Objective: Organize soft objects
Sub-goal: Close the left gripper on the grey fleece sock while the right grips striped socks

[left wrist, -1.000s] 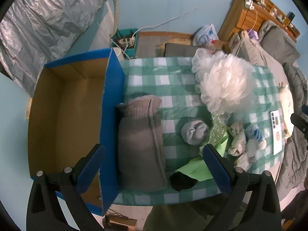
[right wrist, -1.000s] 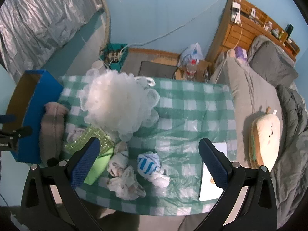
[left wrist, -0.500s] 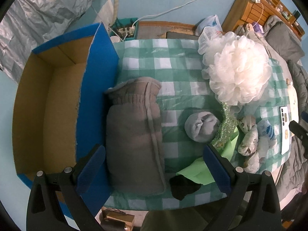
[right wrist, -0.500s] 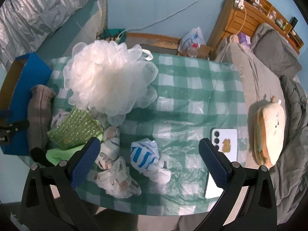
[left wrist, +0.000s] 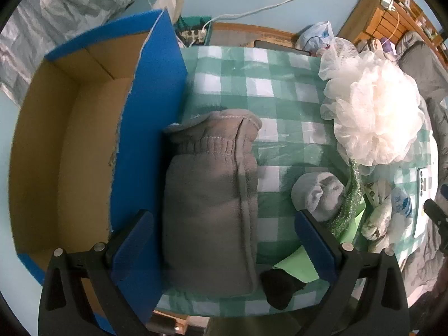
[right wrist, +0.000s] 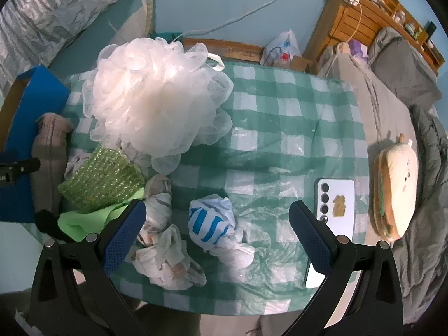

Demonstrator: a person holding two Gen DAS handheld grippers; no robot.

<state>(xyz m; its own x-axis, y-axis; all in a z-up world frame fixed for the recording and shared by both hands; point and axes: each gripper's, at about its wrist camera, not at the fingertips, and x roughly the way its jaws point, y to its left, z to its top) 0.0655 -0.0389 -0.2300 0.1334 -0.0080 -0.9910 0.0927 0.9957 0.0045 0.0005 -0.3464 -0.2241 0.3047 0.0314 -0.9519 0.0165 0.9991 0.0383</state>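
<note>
Your left tool (left wrist: 224, 233) hung wide open and empty over the grey fleece pouch (left wrist: 210, 204), which lay along the table's left edge, pressed against the blue wall of the cardboard box (left wrist: 151, 106). Your right tool (right wrist: 214, 231) was open and empty too, over the striped plastic bag (right wrist: 211, 222) near the table's front edge.

The tightest spot was on your left. The box wall touched the pouch, so the left finger (left wrist: 133, 245) had almost no room to slip between them; I judged it could catch the wall and shove or tip the box, which overhangs the table's left edge. The pouch looked bulky and limp, so a pinch at one end could let it sag and snag the wall on the way into the box.

On the right, the knotted bags (right wrist: 168, 252) lay touching one another by the front edge, on loose clear film (right wrist: 263, 224) that covers the checked cloth (right wrist: 280, 106). A careless close could take two bags, or the film with them.

Near the middle sat a grey sock ball (left wrist: 317, 193), a green beaded scrubber (right wrist: 100, 179) on a green cloth (right wrist: 81, 221), and a dark sock (left wrist: 280, 285) at the front edge. The big white bath pouf (right wrist: 156, 95) crowded the back half. A phone (right wrist: 336, 198) lay near the right edge, just beside your right finger (right wrist: 310, 238), and a sideways sweep could knock it off.
</note>
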